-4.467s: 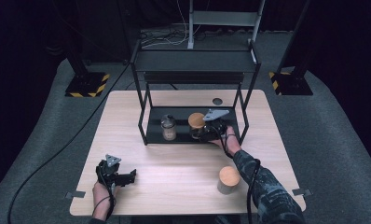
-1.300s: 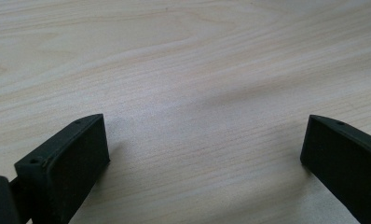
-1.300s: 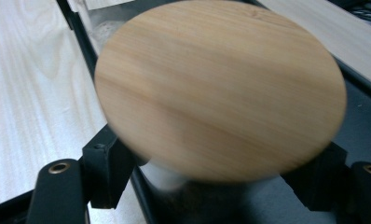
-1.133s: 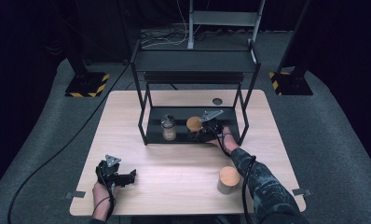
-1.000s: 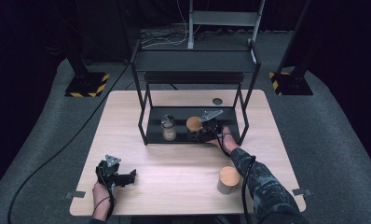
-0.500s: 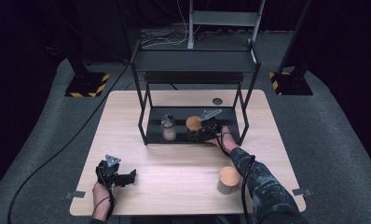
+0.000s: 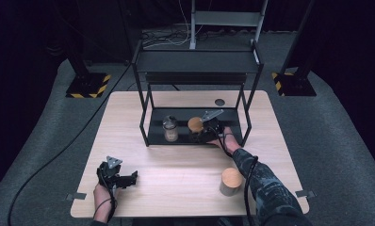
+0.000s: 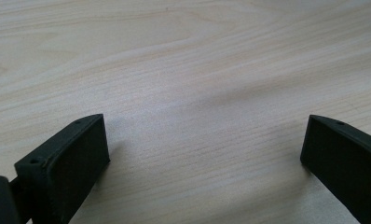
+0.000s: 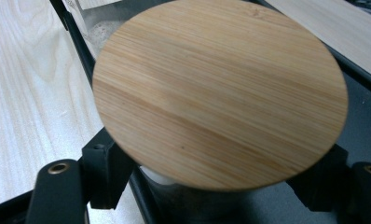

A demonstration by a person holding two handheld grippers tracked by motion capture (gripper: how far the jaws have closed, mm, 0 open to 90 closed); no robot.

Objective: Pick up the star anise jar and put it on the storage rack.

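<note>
Right tongs (image 7: 198, 136) clamp wood-lidded jar (image 7: 195, 125) on rack's lower shelf (image 7: 230, 115); left tongs (image 7: 129, 177) wide, idle on bench (image 7: 176, 165). Risk: jar bumps glass jar (image 7: 170, 128) alongside, toppling it.

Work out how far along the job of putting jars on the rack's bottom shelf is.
Done: one small jar stands on the rack's bottom shelf. In hand: the right hand-held gripper grips a wooden-lidded jar on that shelf beside it, not yet released. Left: a third jar waits on the table; the left hand-held gripper rests open there.
</note>
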